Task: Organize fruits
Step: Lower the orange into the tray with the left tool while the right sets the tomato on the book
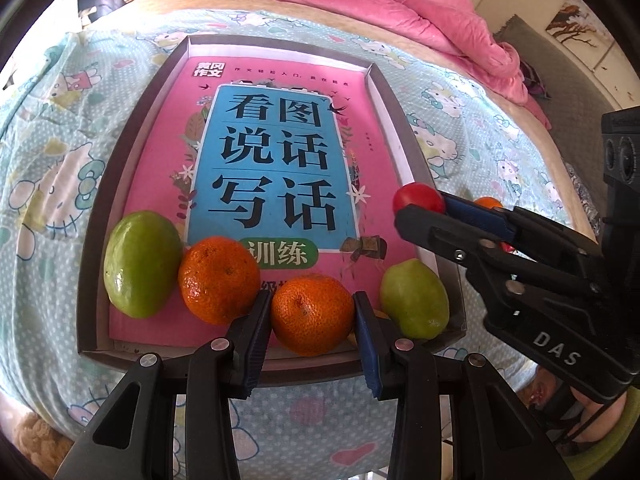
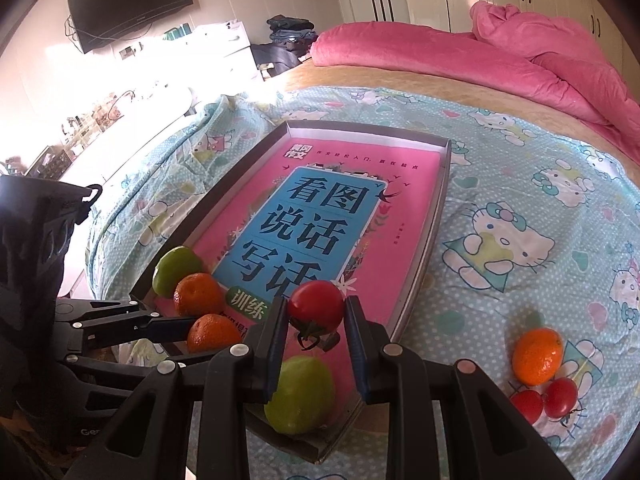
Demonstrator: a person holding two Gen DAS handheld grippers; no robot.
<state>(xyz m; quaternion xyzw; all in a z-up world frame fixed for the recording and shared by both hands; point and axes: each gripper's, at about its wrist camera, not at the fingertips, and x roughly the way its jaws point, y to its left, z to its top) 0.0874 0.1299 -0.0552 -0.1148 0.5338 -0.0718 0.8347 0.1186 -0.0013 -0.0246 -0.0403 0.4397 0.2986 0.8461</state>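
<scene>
A shallow grey tray (image 1: pixel 90 240) lined with a pink book lies on the bed. Along its near edge sit a green fruit (image 1: pixel 140 264), an orange (image 1: pixel 218 280), a second orange (image 1: pixel 312 314) and another green fruit (image 1: pixel 414 298). My left gripper (image 1: pixel 312 320) is shut on the second orange, which rests in the tray. My right gripper (image 2: pixel 316 316) is shut on a red tomato (image 2: pixel 316 306) and holds it above the tray's near right corner, over the green fruit (image 2: pixel 302 394). Loose on the sheet lie an orange (image 2: pixel 538 356) and two tomatoes (image 2: pixel 560 396).
The bed carries a cartoon-cat sheet (image 2: pixel 500 240). A pink quilt (image 2: pixel 520 52) is heaped at the far side. Beyond the bed's left edge are a wall TV (image 2: pixel 128 2) and cluttered furniture (image 2: pixel 100 112). The tray's far half holds only the book (image 1: pixel 276 160).
</scene>
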